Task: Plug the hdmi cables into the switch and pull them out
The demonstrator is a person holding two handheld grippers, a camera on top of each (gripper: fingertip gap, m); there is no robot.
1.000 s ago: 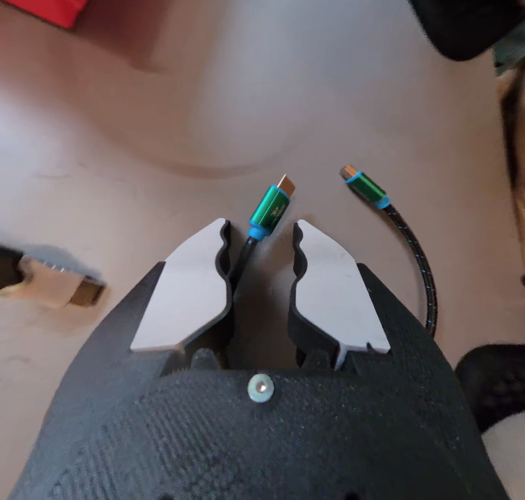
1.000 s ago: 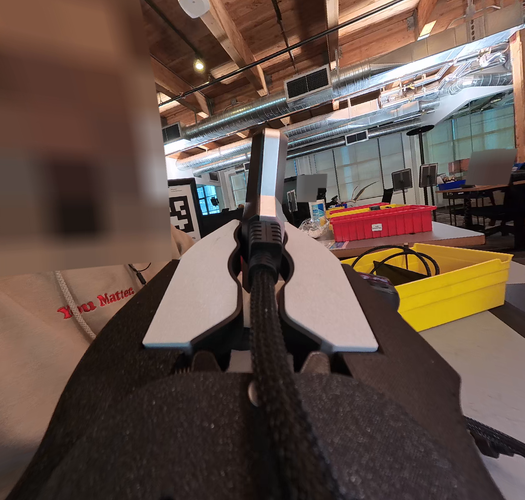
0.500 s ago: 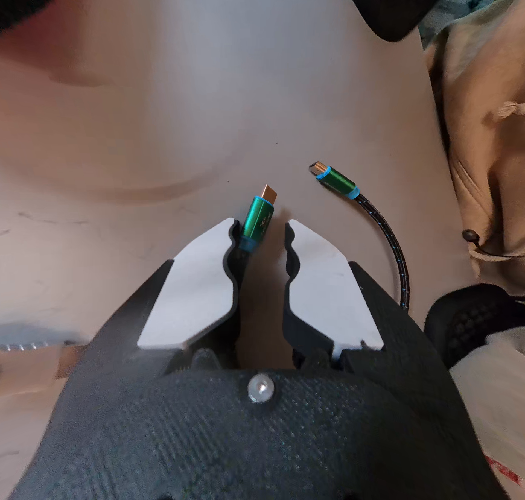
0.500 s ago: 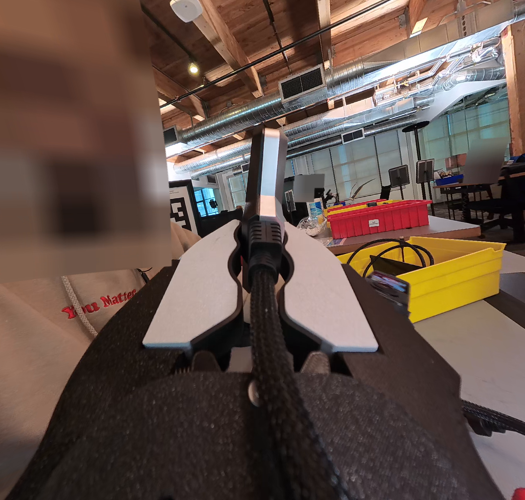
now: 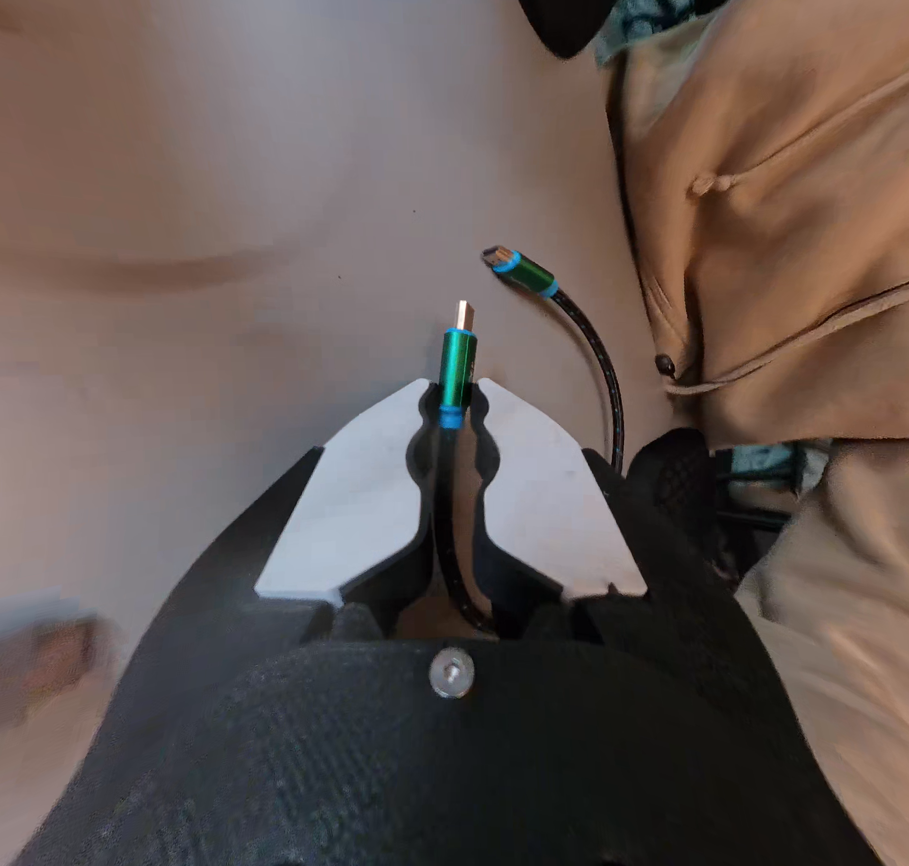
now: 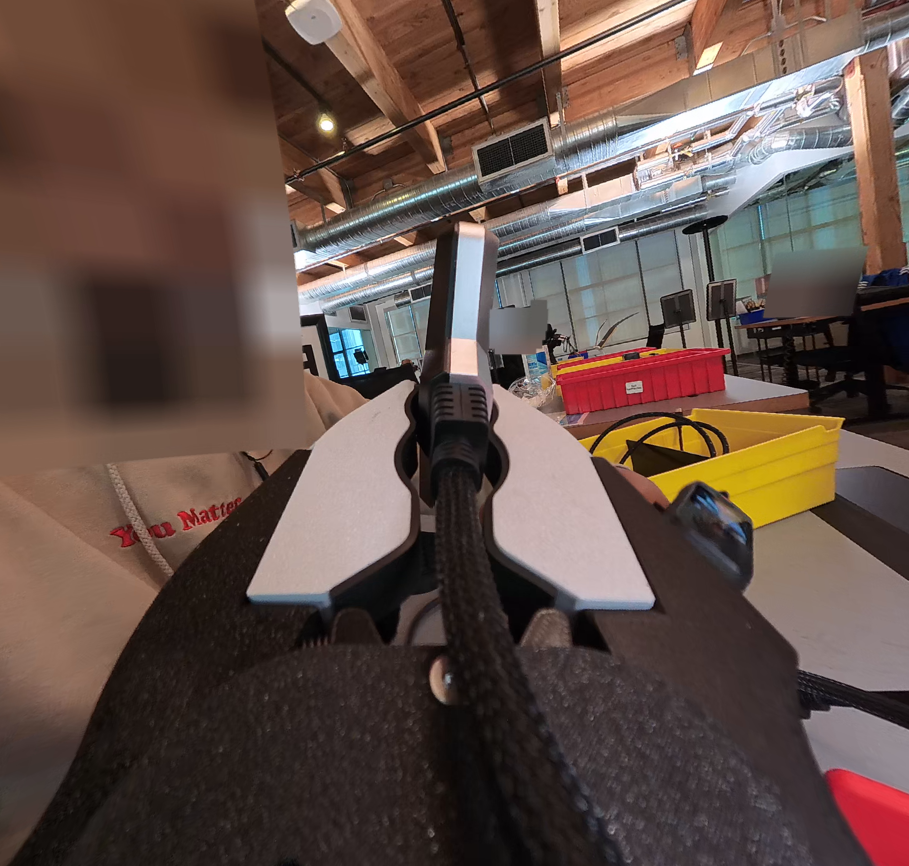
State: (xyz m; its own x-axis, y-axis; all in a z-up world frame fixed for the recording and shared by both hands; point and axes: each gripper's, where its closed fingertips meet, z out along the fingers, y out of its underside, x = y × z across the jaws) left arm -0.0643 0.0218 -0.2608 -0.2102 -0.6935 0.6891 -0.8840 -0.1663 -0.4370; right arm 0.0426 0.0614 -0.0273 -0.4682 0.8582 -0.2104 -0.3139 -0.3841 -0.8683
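Tongs point(image 5: 453, 390) around green, gold-tipped plug point(image 5: 457, 365)

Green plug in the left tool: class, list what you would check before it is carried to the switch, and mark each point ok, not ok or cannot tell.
1. Left tool shut on the green plug: ok, fingers pinch its rear end.
2. Plug's metal tip free and pointing forward: ok.
3. Second green plug out of the path: ok, it lies on the table to the right.
4. Right tool shut on the switch by its black cable end: ok.
5. Free port on the switch facing the plug: cannot tell, no port shows.
6. Cable slack behind the left tool: cannot tell.
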